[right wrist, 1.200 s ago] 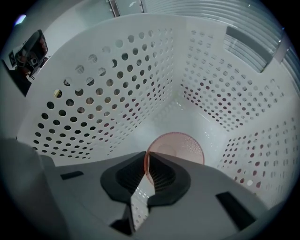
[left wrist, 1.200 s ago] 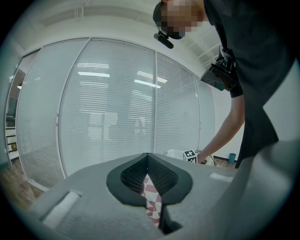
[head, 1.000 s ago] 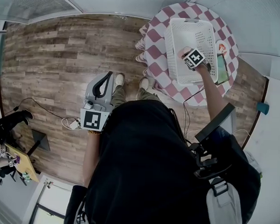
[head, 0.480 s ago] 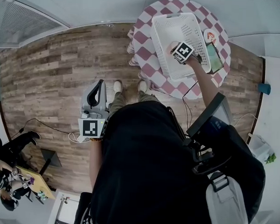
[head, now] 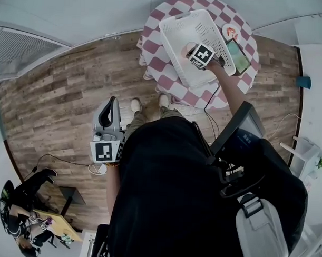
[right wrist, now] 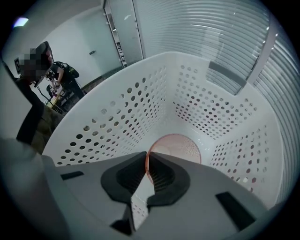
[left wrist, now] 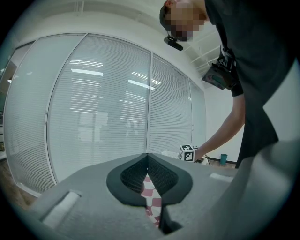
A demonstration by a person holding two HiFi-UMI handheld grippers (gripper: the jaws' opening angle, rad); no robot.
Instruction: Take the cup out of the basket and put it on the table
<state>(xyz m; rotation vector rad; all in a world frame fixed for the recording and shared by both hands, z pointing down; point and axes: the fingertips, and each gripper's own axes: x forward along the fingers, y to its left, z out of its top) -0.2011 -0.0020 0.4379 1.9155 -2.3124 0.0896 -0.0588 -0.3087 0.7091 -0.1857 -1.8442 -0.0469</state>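
Right gripper (head: 194, 50), head view: I log it inside the white basket (head: 178, 23). Right gripper view: jaws clenched on the rim of a pale pink translucent cup (right wrist: 180, 146), within the basket. Left gripper view: left gripper (left wrist: 147, 161) closed, empty.

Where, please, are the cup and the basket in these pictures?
cup (right wrist: 180, 147): right gripper view, on its translucent pink body.
basket (right wrist: 117, 117): right gripper view, on its perforated left wall.

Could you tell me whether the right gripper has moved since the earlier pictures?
No, not noticeably: against the basket, the right gripper stays over its near-right part, shut on the cup; only the camera has shifted.
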